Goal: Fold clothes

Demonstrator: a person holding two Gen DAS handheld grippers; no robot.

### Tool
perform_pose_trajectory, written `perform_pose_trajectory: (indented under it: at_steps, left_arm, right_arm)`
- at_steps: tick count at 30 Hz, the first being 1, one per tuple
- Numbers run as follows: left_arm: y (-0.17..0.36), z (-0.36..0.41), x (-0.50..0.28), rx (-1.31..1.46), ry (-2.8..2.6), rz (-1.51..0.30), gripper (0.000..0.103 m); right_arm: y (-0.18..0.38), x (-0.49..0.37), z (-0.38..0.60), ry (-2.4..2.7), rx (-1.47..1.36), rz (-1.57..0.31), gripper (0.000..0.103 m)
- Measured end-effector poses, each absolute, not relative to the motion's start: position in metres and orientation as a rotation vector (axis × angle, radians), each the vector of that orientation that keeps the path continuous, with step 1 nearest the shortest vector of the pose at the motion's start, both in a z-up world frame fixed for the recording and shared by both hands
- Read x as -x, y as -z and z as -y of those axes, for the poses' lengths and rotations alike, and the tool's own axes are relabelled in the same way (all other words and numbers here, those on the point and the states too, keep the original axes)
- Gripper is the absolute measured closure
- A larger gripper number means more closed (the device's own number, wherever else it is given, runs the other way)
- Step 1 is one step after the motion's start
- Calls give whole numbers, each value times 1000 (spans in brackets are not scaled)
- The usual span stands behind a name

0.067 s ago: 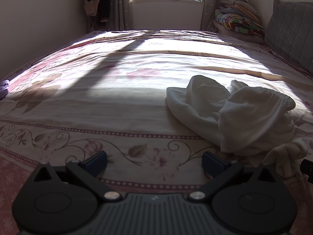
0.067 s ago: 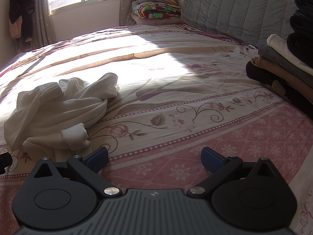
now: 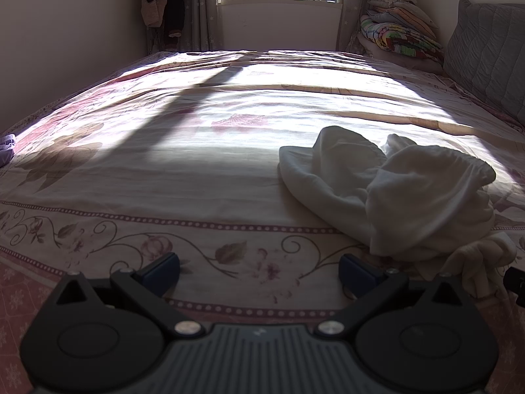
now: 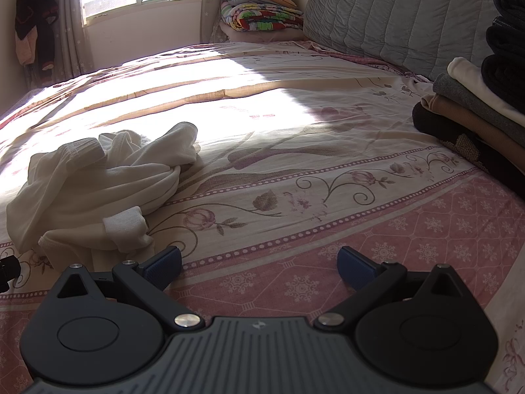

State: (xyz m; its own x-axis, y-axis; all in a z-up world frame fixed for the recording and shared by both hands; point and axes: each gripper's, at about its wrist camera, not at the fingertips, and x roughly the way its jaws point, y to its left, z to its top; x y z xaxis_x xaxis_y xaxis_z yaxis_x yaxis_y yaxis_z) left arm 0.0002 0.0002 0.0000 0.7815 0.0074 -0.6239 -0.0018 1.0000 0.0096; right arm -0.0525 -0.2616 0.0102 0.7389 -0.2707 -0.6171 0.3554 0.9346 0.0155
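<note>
A crumpled white garment (image 3: 393,190) lies in a heap on the floral bed sheet (image 3: 197,170), right of centre in the left wrist view. It also shows in the right wrist view (image 4: 98,190) at the left, with a ribbed cuff (image 4: 123,226) nearest me. My left gripper (image 3: 259,272) is open and empty, low over the sheet, to the left of the garment. My right gripper (image 4: 259,264) is open and empty, to the right of the garment.
A stack of folded clothes (image 4: 475,111) sits on the bed at the right. A grey quilted headboard (image 4: 393,19) and a pile of folded blankets (image 4: 262,16) stand at the far end. Clothes (image 3: 164,3) hang by the window.
</note>
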Motion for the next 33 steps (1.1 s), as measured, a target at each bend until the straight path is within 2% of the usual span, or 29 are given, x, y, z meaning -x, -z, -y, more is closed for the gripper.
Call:
perform_pose_trajectory:
  at_steps: [33]
  left_arm:
    - [-1,0,0,-13,-3,-675,0]
  right_arm:
    - [-9,48,260,357,-135,-657,0]
